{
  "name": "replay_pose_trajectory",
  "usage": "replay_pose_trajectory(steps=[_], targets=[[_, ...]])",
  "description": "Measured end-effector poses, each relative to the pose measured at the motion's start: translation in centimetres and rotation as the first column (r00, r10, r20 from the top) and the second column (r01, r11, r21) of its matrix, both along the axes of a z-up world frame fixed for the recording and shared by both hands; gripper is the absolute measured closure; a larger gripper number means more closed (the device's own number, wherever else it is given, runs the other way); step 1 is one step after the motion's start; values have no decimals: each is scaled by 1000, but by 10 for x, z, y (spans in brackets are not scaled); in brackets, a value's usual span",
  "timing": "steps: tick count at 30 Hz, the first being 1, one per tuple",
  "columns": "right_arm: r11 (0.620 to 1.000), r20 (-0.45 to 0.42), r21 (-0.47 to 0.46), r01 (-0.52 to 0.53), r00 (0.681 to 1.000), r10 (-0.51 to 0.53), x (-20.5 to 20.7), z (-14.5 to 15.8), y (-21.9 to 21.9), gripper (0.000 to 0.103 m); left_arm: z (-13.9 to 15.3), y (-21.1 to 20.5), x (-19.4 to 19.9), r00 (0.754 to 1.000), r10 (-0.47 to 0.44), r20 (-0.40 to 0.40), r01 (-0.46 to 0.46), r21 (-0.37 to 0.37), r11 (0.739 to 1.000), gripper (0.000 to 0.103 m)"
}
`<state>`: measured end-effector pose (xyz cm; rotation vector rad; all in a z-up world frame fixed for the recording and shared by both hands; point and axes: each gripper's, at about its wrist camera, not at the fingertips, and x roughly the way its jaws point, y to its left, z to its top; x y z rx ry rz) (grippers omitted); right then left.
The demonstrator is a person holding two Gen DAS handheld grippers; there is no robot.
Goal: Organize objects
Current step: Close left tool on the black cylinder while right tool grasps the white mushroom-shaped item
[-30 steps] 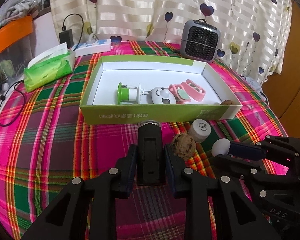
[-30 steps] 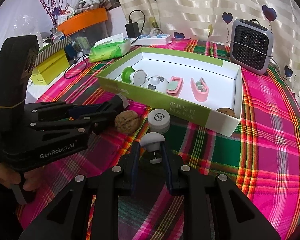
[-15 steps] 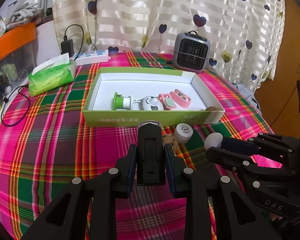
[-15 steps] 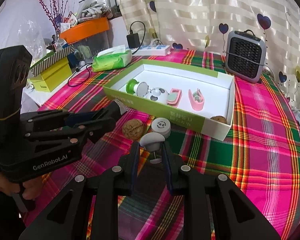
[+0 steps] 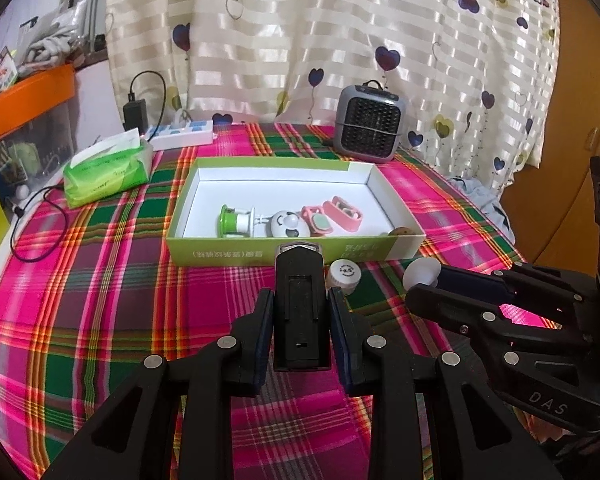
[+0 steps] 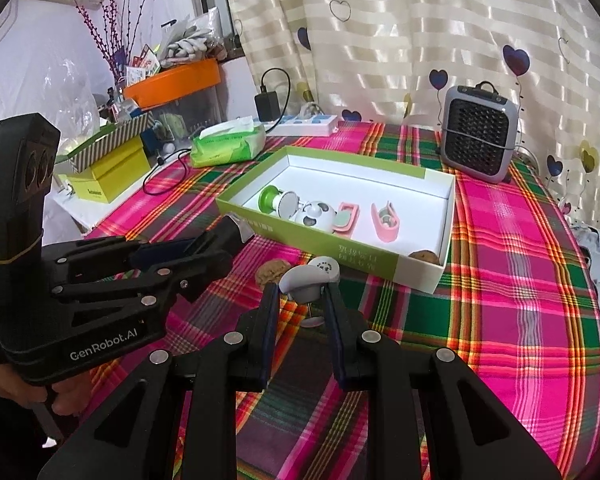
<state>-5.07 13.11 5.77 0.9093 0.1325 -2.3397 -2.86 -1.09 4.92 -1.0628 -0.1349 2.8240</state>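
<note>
My left gripper (image 5: 300,316) is shut on a black rectangular clip-like device (image 5: 299,304), held above the plaid cloth in front of the green box (image 5: 260,254). My right gripper (image 6: 302,304) is shut on a white mushroom-shaped knob (image 6: 306,278); it also shows in the left wrist view (image 5: 422,272). The box (image 6: 444,216) holds a green-and-white reel (image 5: 236,222), a panda toy (image 5: 288,224), two pink cases (image 5: 340,212) and a walnut (image 6: 424,257). A white bottle cap (image 5: 344,274) and a second walnut (image 6: 272,271) lie on the cloth before the box.
A grey mini heater (image 5: 368,126) stands behind the box. A green tissue pack (image 5: 108,172), a power strip (image 5: 180,134) with a charger and a black cable (image 5: 36,232) lie at the back left. Yellow and orange boxes (image 6: 104,176) stand beyond the table's left edge.
Both grippers have risen and pulled back from the box with their objects held. The walnut is now hidden behind the black device in the left wrist view.
</note>
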Motion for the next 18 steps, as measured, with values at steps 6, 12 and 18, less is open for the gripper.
replay_pose_trajectory(steps=[6,12,18], targets=[[1000,-14,-8,2,1000,-2,3,5,2,79,6,4,4,1000,-10,-16,10,-3,1000,78],[1000,-20,-11,1,1000,-1,3,7,2,79,7,6,6,1000,-14,-21,14,-3,1000,78],[1000,-20,-10,0,1000,0,3,7,2,79,8,7,7,1000,-17,-23,17,-3,1000,78]])
